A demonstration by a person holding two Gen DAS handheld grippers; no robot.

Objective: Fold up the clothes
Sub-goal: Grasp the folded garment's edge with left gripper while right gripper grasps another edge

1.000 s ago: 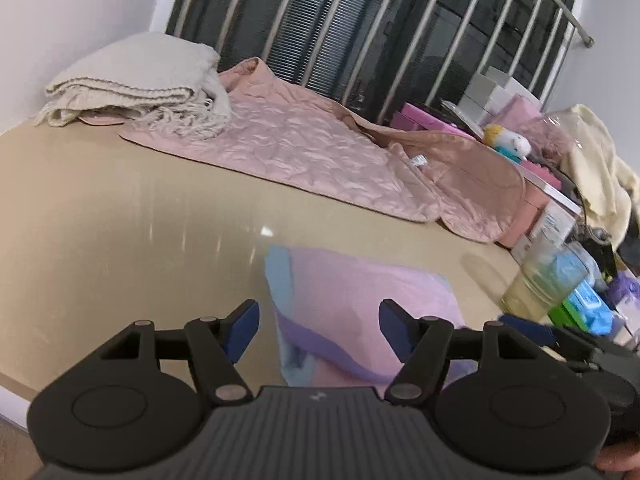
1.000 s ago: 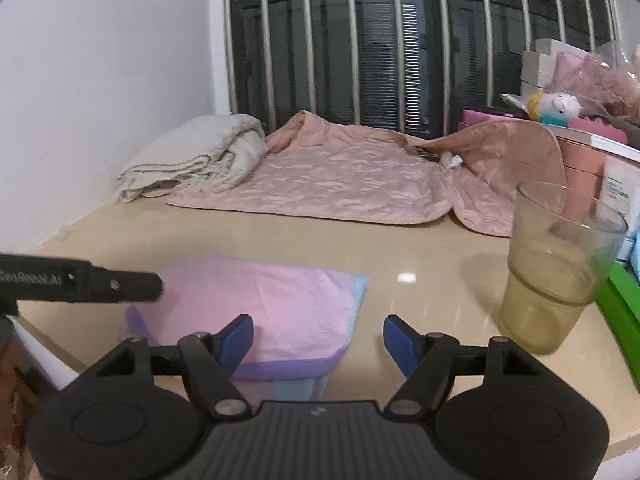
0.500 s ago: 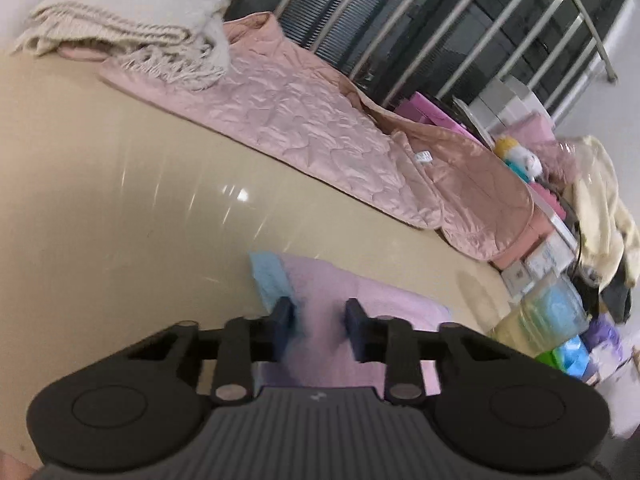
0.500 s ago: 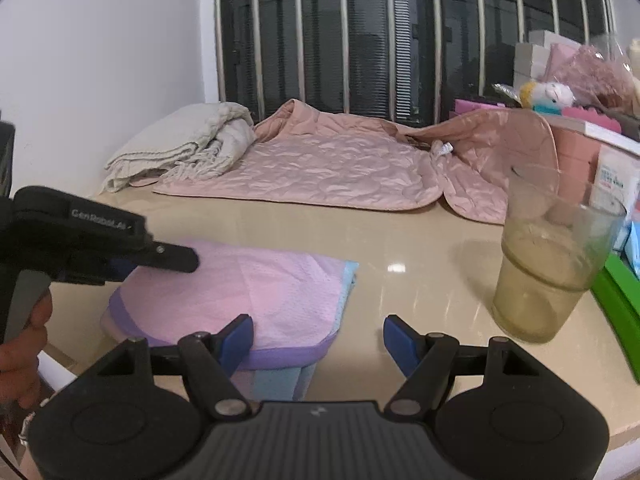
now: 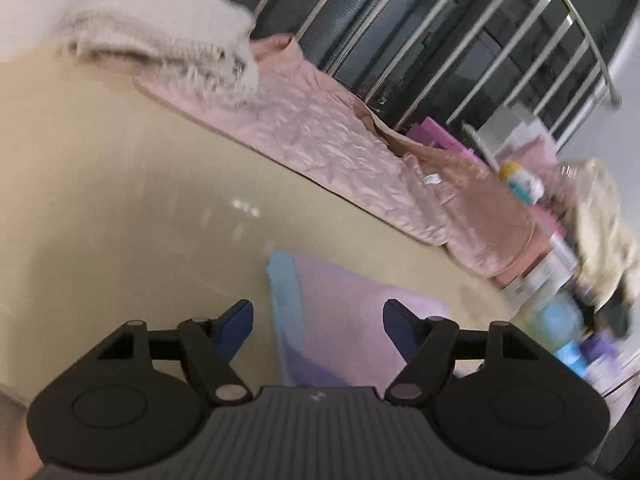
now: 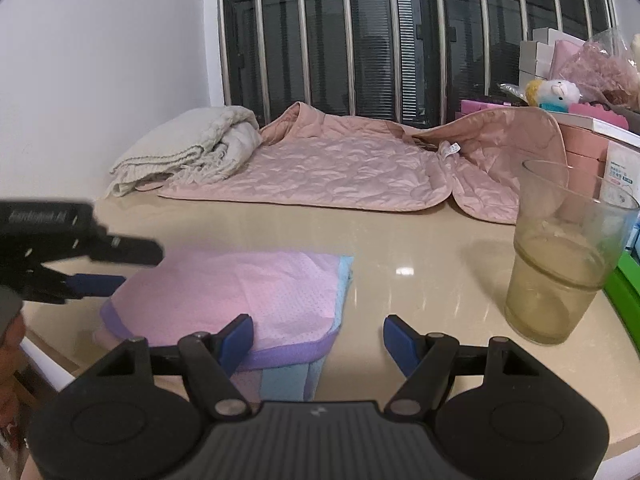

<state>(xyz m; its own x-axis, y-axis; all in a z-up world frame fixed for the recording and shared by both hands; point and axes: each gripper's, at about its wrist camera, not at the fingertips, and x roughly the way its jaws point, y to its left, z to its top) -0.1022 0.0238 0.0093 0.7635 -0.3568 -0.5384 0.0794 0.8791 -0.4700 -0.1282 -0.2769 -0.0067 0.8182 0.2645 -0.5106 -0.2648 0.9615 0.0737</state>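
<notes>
A folded pink garment with purple trim and a light blue layer (image 6: 240, 296) lies flat on the beige tabletop (image 6: 420, 248); it also shows in the left wrist view (image 5: 340, 320). My left gripper (image 5: 316, 322) is open and empty just above the garment's near edge; it shows from the side in the right wrist view (image 6: 104, 268). My right gripper (image 6: 318, 334) is open and empty, low over the garment's right front corner. The left wrist view is blurred.
A pink quilted jacket (image 6: 352, 168) and a folded cream blanket (image 6: 188, 148) lie at the back by the window bars. A glass of yellowish liquid (image 6: 560, 256) stands to the right. Boxes, a plush toy (image 6: 552, 94) and clutter fill the right side.
My left gripper closed partway half a second ago and has opened wide again, tilting and moving. The garment lies as before. My right gripper stayed open and shifted slightly.
</notes>
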